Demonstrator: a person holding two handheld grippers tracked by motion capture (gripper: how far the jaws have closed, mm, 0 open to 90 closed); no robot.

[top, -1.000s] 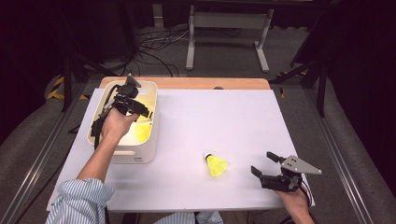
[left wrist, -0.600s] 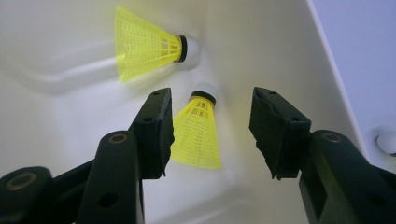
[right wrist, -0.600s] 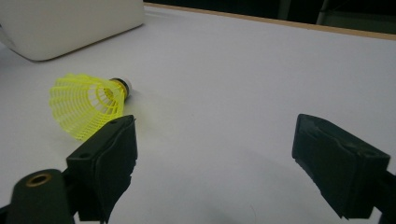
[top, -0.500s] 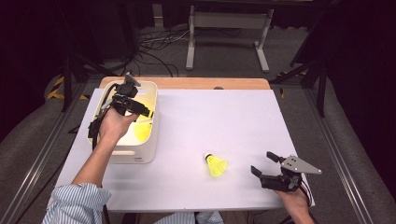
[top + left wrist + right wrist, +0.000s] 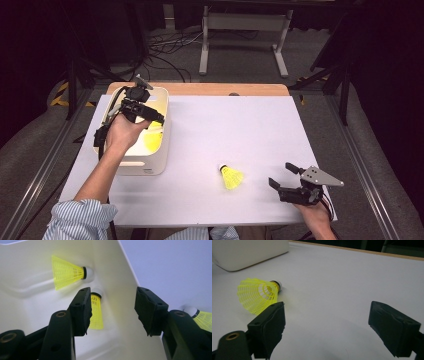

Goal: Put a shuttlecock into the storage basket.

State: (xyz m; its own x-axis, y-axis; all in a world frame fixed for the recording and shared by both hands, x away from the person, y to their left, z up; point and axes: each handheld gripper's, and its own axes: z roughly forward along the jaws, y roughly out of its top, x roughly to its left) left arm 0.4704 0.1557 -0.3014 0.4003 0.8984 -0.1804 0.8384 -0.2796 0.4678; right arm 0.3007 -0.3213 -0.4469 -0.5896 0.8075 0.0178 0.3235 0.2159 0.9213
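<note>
Shuttlecocks are the work in hand: in the high view one yellow shuttlecock (image 5: 231,177) lies on the white table (image 5: 240,130) at lower centre, while the left gripper (image 5: 150,116) hangs over the white bin (image 5: 155,162) at left. The right gripper (image 5: 284,176) rests at lower right, jaws spread, empty.

In the left gripper view, jaws part-open and empty above two binned shuttlecocks (image 5: 67,272).

In the right gripper view, jaws wide, the shuttlecock at left.
</note>
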